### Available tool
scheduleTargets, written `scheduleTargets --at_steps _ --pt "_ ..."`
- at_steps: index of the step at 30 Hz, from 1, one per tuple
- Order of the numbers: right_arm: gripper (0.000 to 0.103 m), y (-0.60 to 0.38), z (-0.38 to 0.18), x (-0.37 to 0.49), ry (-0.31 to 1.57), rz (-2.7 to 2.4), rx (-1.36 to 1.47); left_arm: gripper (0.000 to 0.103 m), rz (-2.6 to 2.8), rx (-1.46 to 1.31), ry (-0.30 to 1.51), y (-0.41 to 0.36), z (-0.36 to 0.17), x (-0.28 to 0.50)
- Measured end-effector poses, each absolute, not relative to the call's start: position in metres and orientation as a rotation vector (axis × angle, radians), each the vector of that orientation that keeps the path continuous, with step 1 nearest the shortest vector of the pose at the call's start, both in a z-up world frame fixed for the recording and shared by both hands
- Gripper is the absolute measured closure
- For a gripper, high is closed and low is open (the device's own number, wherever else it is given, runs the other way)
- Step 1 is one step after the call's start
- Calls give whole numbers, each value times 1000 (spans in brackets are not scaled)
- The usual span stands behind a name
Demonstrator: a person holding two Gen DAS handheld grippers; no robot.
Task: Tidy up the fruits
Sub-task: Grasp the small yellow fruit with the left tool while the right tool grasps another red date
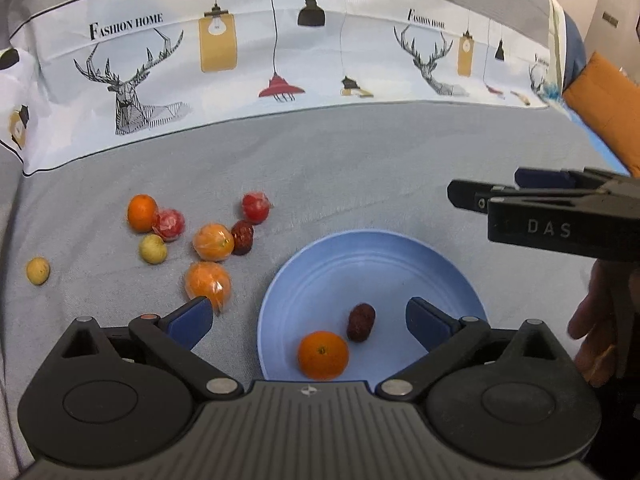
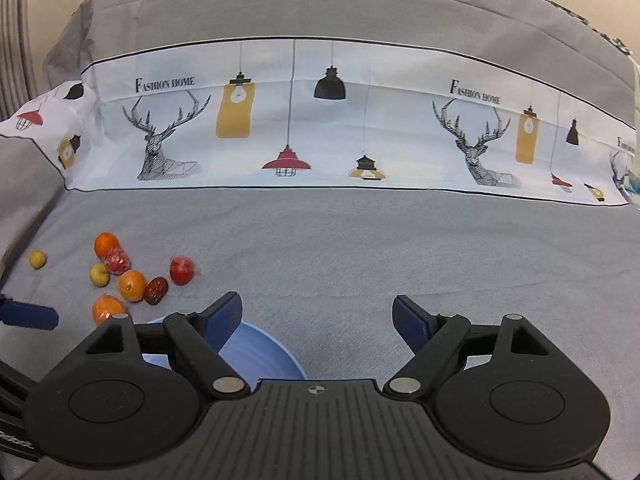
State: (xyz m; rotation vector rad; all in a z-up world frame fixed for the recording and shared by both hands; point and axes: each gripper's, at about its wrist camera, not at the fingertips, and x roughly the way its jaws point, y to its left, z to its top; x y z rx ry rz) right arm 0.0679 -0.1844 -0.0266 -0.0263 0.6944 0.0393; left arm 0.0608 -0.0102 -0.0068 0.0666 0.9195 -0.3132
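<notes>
A blue plate [image 1: 400, 264] lies on the grey cloth and holds an orange [image 1: 323, 355] and a dark red date [image 1: 361, 322]. My left gripper [image 1: 309, 320] is open and empty, hovering over the plate's near left part. Left of the plate lie several loose fruits: a wrapped orange [image 1: 208, 283], another wrapped orange [image 1: 213, 242], a bare orange [image 1: 142, 213], two red wrapped fruits [image 1: 255, 207], a date [image 1: 242, 237] and two yellow fruits [image 1: 153, 249]. My right gripper [image 2: 318, 318] is open and empty over bare cloth right of the plate [image 2: 256, 354]; it also shows in the left wrist view [image 1: 480, 196].
A printed cloth band with deer and lamps [image 1: 280, 60] runs across the back. An orange cushion [image 1: 608, 116] sits at the far right. The grey cloth [image 2: 400, 248] stretches wide to the right of the plate.
</notes>
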Motion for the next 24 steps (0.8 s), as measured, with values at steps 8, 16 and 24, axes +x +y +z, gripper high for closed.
scheduleTargets --at_steps 8,16,24 --pt "21 -179 -21 73 690 28 -30 81 -214 -2 771 37 33 70" --pt "88 -171 -15 88 697 139 105 97 -2 -158 747 132 54 138" --pt "87 -122 -45 130 893 349 257 94 195 -332 916 180 7 159"
